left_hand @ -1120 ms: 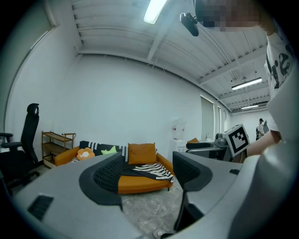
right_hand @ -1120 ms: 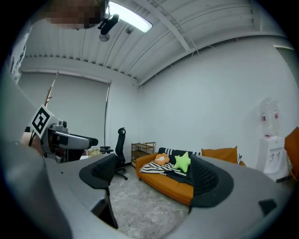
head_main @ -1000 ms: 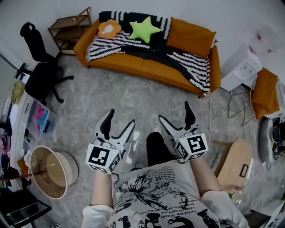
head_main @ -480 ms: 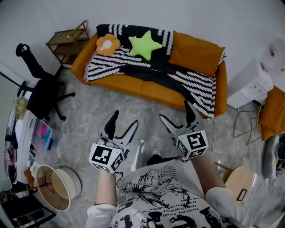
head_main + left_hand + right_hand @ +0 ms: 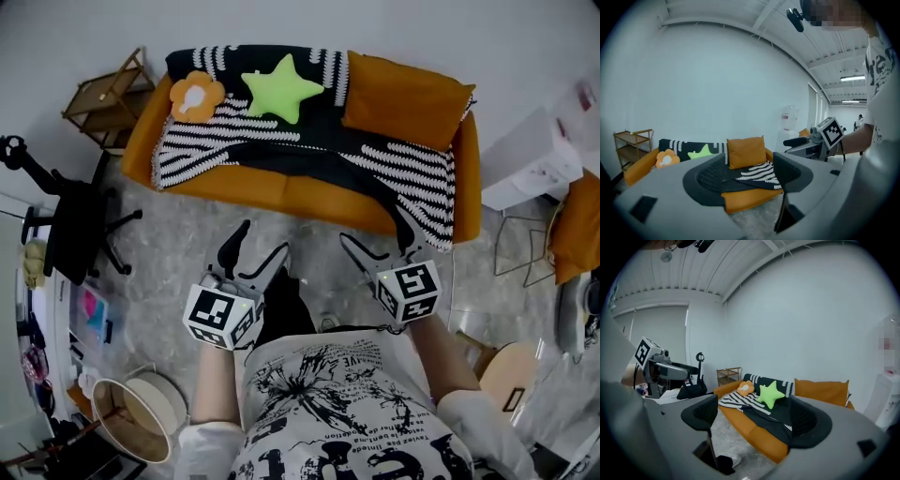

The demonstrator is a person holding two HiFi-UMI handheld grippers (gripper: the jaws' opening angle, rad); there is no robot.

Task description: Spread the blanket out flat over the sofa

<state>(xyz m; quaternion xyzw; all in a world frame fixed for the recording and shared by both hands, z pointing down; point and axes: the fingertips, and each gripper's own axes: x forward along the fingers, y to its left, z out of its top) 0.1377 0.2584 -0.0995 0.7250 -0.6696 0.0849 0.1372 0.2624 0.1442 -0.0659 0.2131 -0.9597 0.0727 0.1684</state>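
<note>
**While Facing the Sofa, Empty-Handed**

Left gripper point(image 5: 261, 239) wide open, holding nothing; right gripper point(image 5: 373, 232) open, jaws just narrowing, nothing between. Straight ahead: striped blanket point(image 5: 216, 145) rumpled lengthwise across sofa point(image 5: 309, 192), right gripper nearer its draped end.

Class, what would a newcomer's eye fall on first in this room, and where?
The orange sofa against the wall, with a black-and-white striped blanket rumpled across its seat and back. On the blanket lie a bright green star cushion near the middle and an orange flower cushion to its left in the head view.
</note>
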